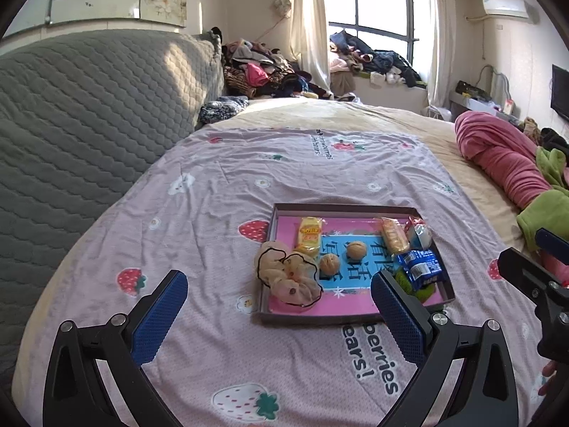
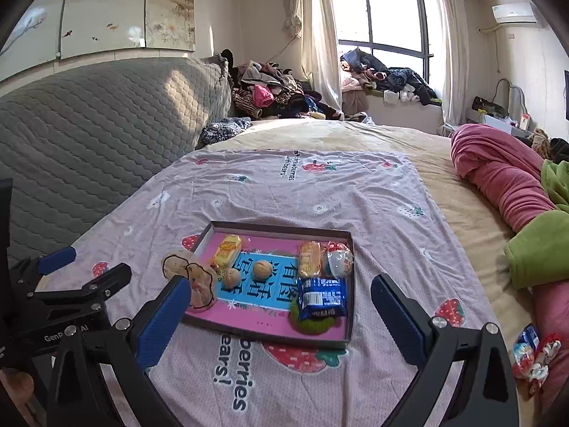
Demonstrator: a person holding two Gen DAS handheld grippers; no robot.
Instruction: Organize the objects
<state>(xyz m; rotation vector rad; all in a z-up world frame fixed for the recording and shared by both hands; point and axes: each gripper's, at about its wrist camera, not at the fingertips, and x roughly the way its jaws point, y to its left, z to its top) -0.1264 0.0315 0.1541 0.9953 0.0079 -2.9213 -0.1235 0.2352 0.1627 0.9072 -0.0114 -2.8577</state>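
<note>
A shallow pink-lined tray (image 1: 341, 210) (image 2: 270, 229) lies on the strawberry-print sheet. In it are a yellow snack pack (image 1: 310, 235) (image 2: 226, 249), two walnuts (image 1: 356, 249) (image 2: 262, 269), an orange snack pack (image 1: 394, 235) (image 2: 309, 258), a red-white packet (image 1: 419, 235) (image 2: 339, 259), and a blue packet (image 1: 421, 268) (image 2: 322, 298) on a green scrubber (image 2: 313, 323). A beige scrunchie (image 1: 287, 277) (image 2: 193, 277) hangs over the tray's left rim. My left gripper (image 1: 281, 320) is open, before the tray. My right gripper (image 2: 281, 322) is open, before the tray.
A grey quilted headboard (image 1: 89, 124) stands at the left. Pink and green blankets (image 2: 515, 206) lie at the right. Small red-white and blue packets (image 2: 530, 352) lie by the right edge. Clothes pile (image 1: 263, 71) at the far end by the window.
</note>
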